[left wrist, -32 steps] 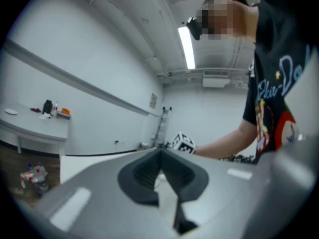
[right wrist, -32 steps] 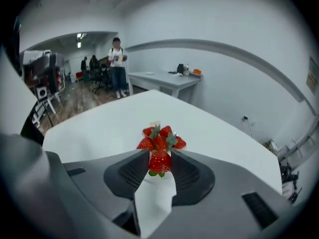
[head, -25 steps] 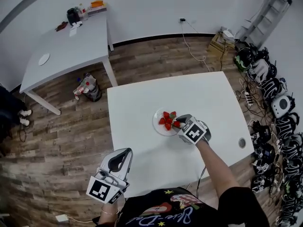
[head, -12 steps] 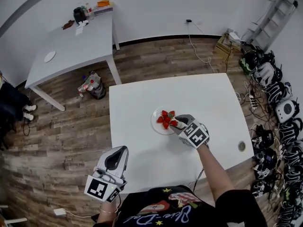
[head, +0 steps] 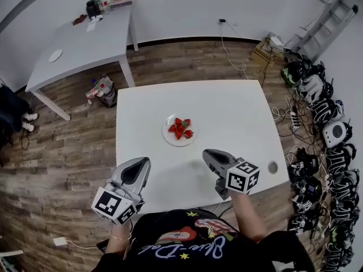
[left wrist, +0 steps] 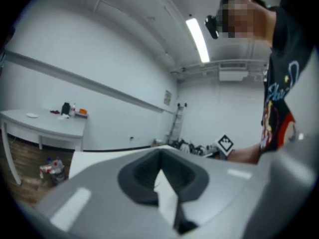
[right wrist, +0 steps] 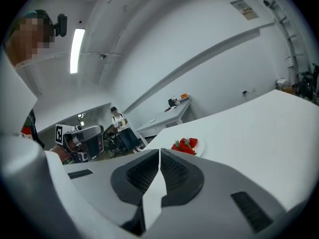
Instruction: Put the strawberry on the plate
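Soft red strawberries (head: 180, 128) on the round white plate (head: 169, 140) likely bruise: pinch lightly mid-body; right hand-held gripper (head: 206, 152) closing empty, left hand-held gripper (head: 144, 161) pressed together

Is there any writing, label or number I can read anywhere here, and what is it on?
Black shirt: cursive lettering, cut off, not readable.
Wall sign: too small to read.
Marker cubes: square patterns only, no letters.
Nothing reads clearly.

Smooth matt table (head: 238, 112), wood-plank floor (head: 68, 152)
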### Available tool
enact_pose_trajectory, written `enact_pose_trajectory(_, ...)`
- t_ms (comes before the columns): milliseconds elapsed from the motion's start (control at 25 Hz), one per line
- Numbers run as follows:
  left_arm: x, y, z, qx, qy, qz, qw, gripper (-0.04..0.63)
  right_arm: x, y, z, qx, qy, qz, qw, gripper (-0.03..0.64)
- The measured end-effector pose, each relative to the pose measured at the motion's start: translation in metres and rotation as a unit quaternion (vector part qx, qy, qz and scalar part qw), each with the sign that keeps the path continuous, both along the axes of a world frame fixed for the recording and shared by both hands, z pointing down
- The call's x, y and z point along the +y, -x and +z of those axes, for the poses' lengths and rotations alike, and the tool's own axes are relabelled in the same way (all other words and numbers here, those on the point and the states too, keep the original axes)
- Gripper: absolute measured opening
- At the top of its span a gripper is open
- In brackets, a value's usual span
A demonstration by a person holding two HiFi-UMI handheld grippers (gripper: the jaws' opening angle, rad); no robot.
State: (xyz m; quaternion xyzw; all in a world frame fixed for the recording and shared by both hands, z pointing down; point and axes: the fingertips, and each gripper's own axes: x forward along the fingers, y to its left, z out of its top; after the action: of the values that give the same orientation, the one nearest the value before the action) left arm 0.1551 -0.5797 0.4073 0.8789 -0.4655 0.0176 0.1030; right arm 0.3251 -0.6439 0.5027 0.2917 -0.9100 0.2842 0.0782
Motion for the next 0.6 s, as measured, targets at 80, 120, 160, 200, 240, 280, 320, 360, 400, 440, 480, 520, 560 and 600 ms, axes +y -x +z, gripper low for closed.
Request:
enact_pose_trajectory(80,0.001,-0.01,0.0,-0.003,0.003,0.011,0.9999,-0.002,0.006,-0.008,-0.001,-0.005,-0.002,0.01,1.0,0.026)
enact_pose_trajectory(120,0.001,-0.013,-0.001,0.004,0.001,0.01,0.9999,-0.002,0.008,-0.011,-0.002,-0.008,-0.004,0.012,1.0,0.026)
enact_pose_trajectory(160,0.0,-0.015,-0.003,0.011,-0.001,0.008,0.9999,-0.001,0.01,-0.012,-0.004,-0.011,-0.008,0.013,1.0,0.026)
enact_pose_trajectory(200,-0.001,-0.017,-0.004,0.014,-0.003,0.006,0.9999,-0.002,0.012,-0.013,-0.007,-0.012,-0.012,0.014,1.0,0.026)
enact_pose_trajectory(240,0.0,-0.019,-0.005,0.014,-0.005,0.006,0.9999,-0.002,0.013,-0.015,-0.009,-0.013,-0.017,0.014,1.0,0.026)
enact_pose_trajectory(280,0.0,-0.021,-0.006,0.01,-0.006,0.008,0.9999,0.0,0.015,-0.016,-0.012,-0.013,-0.022,0.013,1.0,0.026)
enact_pose_trajectory(320,0.0,-0.023,-0.006,0.006,-0.007,0.011,0.9999,-0.002,0.016,-0.017,-0.015,-0.013,-0.025,0.012,1.0,0.026)
enact_pose_trajectory(360,0.001,-0.025,-0.007,0.004,-0.007,0.012,0.9999,-0.002,0.017,-0.018,-0.018,-0.012,-0.028,0.011,0.999,0.026)
enact_pose_trajectory(400,0.001,-0.026,-0.008,0.003,-0.008,0.013,0.9999,0.0,0.018,-0.017,-0.02,-0.01,-0.031,0.007,0.999,0.026)
enact_pose_trajectory(440,0.001,-0.026,-0.009,0.001,-0.008,0.012,0.9999,-0.002,0.019,-0.015,-0.021,-0.009,-0.032,0.002,0.999,0.023)
enact_pose_trajectory(480,0.002,-0.027,-0.01,-0.005,-0.009,0.011,0.9999,-0.001,0.02,-0.011,-0.023,-0.011,-0.032,-0.004,0.999,0.021)
enact_pose_trajectory(520,0.004,-0.028,-0.011,-0.014,-0.009,0.01,0.9998,0.0,0.023,-0.007,-0.024,-0.016,-0.031,-0.009,0.999,0.02)
enact_pose_trajectory(560,0.006,-0.03,-0.012,-0.025,-0.011,0.012,0.9995,-0.002,0.025,-0.003,-0.026,-0.024,-0.029,-0.013,0.999,0.02)
enact_pose_trajectory(600,0.008,-0.033,-0.013,-0.038,-0.014,0.015,0.9991,0.0,0.027,-0.001,-0.027,-0.029,-0.028,-0.015,0.999,0.02)
